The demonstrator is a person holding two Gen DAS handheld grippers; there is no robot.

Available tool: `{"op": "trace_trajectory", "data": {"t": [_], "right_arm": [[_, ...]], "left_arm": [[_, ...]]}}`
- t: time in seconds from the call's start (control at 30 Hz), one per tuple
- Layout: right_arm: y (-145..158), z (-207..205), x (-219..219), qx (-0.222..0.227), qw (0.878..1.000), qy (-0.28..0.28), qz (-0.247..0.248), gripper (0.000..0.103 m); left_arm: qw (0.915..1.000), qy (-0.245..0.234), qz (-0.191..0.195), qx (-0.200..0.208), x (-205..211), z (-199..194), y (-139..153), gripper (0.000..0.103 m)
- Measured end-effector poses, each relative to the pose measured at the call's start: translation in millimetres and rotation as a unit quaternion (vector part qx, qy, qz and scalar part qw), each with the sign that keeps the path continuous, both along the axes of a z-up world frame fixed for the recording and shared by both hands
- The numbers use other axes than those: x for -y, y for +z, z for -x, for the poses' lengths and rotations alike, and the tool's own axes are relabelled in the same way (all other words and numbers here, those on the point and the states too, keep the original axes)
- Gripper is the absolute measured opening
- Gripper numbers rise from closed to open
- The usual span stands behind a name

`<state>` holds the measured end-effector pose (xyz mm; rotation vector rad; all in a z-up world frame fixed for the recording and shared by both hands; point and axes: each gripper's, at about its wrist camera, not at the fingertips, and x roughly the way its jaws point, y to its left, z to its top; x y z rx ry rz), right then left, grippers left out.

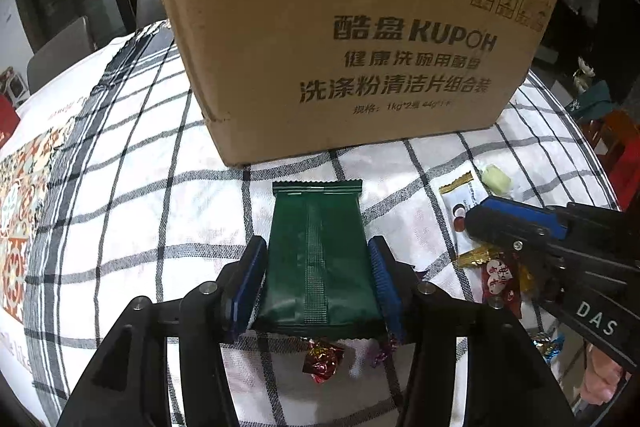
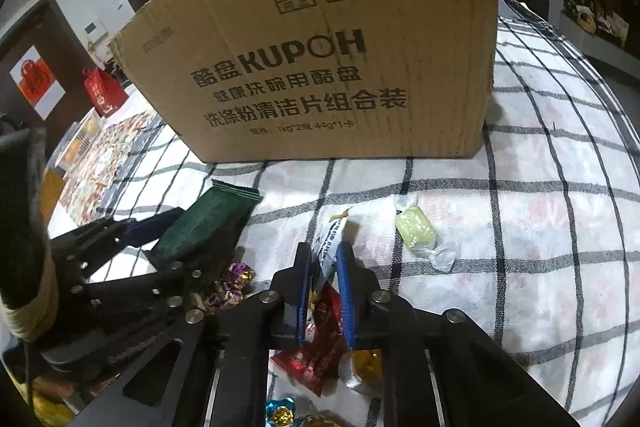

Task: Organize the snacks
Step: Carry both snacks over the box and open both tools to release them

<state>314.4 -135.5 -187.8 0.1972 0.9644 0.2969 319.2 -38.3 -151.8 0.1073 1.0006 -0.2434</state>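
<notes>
Landmark is the cardboard box point(image 1: 340, 39), standing upright on the checked tablecloth point(image 1: 132, 195) with its printed face toward both cameras. Left of the box, past the cloth edge, a patterned mat point(image 1: 24, 179) covers the table. Directly in front of the box, just short of its bottom edge, the left gripper point(image 1: 318, 259) is clamped on a dark green snack packet point(image 1: 316, 251): blue pads press both long sides, the packet's crimped far end points at the box, and its near end sits between the fingers. In the right wrist view the packet tilts up off the cloth. Nearer the camera than that packet, away from the box, a red foil candy point(image 1: 322, 363) and a small purple one point(image 1: 380, 351) lie on the cloth. Right of the green packet, still in front of the box, the right gripper point(image 2: 323, 255) has its jaws nearly together, pinched on a thin white sachet with gold crimped ends point(image 2: 330, 243); the sachet stands on edge between the blue pads. Under that gripper lie a red wrapper point(image 2: 316, 347) and a gold-wrapped candy point(image 2: 366, 367). Further right, in front of the box's right corner and apart from the sachet, a pale yellow candy in clear twist wrap point(image 2: 416, 237) lies on the cloth.
</notes>
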Motion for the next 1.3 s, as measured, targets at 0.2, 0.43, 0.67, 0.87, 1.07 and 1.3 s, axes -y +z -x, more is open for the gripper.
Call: {"op": "trace_trajectory", "data": {"t": [0.2, 0.43, 0.67, 0.87, 1.07, 1.3], "right_arm": [[5, 3, 2, 0.006, 1.000, -0.002, -0.009, 0.012], [18, 11, 8, 0.019, 1.000, -0.006, -0.014, 0.011], [35, 22, 9, 0.036, 0.999, -0.009, -0.019, 0.011], [54, 34, 13, 0.056, 0.998, -0.016, -0.031, 0.011], [77, 43, 18, 0.081, 0.996, -0.022, -0.040, 0.011], [107, 48, 24, 0.115, 0.992, -0.027, -0.049, 0.010]], "left_arm": [[0.9998, 0.000, 0.018, 0.007, -6, 2, 5, 0.048], [0.9993, 0.002, 0.027, 0.025, -9, 12, 23, 0.047], [0.9983, 0.004, 0.041, 0.041, -13, 27, 45, 0.047], [0.9969, 0.001, 0.051, 0.060, -14, 42, 67, 0.047], [0.9947, 0.000, 0.060, 0.084, -14, 51, 92, 0.047], [0.9914, -0.002, 0.066, 0.113, -17, 56, 123, 0.046]]}}
